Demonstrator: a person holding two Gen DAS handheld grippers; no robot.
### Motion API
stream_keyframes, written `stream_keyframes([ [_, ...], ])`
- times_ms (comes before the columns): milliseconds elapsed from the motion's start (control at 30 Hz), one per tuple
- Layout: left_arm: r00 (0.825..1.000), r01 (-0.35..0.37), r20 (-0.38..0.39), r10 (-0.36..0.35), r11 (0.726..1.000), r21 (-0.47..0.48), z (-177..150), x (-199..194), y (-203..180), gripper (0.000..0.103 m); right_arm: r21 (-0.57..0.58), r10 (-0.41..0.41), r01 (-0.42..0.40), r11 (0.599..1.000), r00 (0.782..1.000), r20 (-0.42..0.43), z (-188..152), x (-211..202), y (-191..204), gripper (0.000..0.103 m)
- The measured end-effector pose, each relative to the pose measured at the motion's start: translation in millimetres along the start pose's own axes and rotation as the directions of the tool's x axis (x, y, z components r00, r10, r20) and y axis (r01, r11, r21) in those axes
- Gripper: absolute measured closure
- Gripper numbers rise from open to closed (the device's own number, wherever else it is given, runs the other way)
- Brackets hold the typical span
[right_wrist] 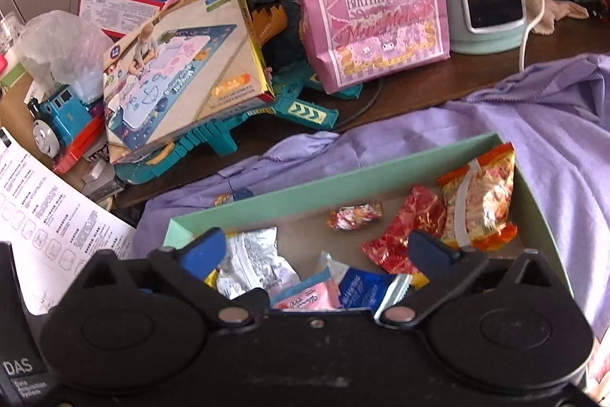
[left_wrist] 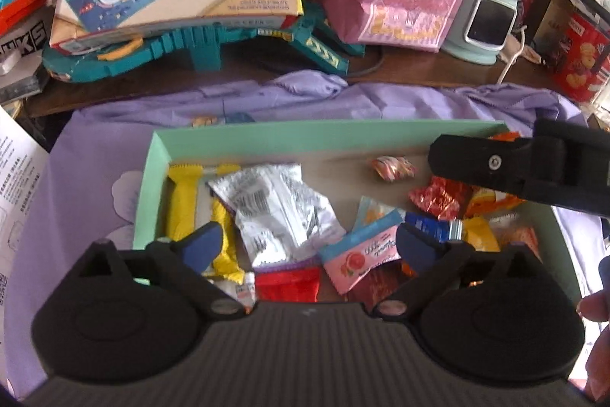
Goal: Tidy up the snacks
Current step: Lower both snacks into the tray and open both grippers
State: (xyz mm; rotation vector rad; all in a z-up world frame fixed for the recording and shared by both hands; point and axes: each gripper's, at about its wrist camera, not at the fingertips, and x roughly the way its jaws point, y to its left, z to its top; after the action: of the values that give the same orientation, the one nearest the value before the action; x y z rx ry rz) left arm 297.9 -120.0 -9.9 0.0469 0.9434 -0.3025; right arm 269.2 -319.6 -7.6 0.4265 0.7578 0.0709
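The snacks lie loose in a shallow mint-green cardboard box [left_wrist: 160,155], which rests on a lilac cloth [left_wrist: 419,98] spread over the dark wooden counter [right_wrist: 419,82]. The step in hand appears to be selecting the next packet to sort.

Contents of the box:
- Left wall: two yellow crimped-end bars [left_wrist: 182,201], laid lengthwise and parallel.
- Beside them: a crumpled silver foil packet [left_wrist: 274,208] with black print, overlapping the inner bar.
- Near edge: a flat pink sachet [left_wrist: 358,254] with a fruit picture, a small blue sachet [left_wrist: 431,226] and a red foil wrapper [left_wrist: 288,287].
- Middle, lying alone: a small twisted multicoloured sweet [right_wrist: 354,214].
- Far right corner: a red foil packet [right_wrist: 404,235] touching an orange-ended printed snack bag [right_wrist: 476,201].

The left gripper [left_wrist: 309,239] hovers over the near-left part of the box, fingers spread wide and empty. The right gripper [right_wrist: 318,248] hovers over the near-middle, fingers likewise wide and empty.

Recommended procedure:
1. Take the isolated sweet or a packet on top of the pile first; overlapped packets are likely to drag their neighbours.
2. Close the fingers across the narrow side of a packet, not on a crimped end, which may slip.
3. Keep the two grippers apart; they work close together over one box.
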Motion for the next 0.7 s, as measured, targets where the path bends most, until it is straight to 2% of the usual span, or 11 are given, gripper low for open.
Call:
stream_keyframes([
  [333,1.000,-0.005,-0.011,0.005,1.000,0.027,-14,-17,-6,0.000,0.011,-0.015,0.015,1.000,0.999,-0.041,-15,-16,1,0.000],
  [700,1.000,0.006,0.017,-0.007,0.999,0.037,-37,-69,-12,0.000,-0.003,-0.032,0.032,0.999,0.999,-0.030,-36,-69,0,0.000],
])
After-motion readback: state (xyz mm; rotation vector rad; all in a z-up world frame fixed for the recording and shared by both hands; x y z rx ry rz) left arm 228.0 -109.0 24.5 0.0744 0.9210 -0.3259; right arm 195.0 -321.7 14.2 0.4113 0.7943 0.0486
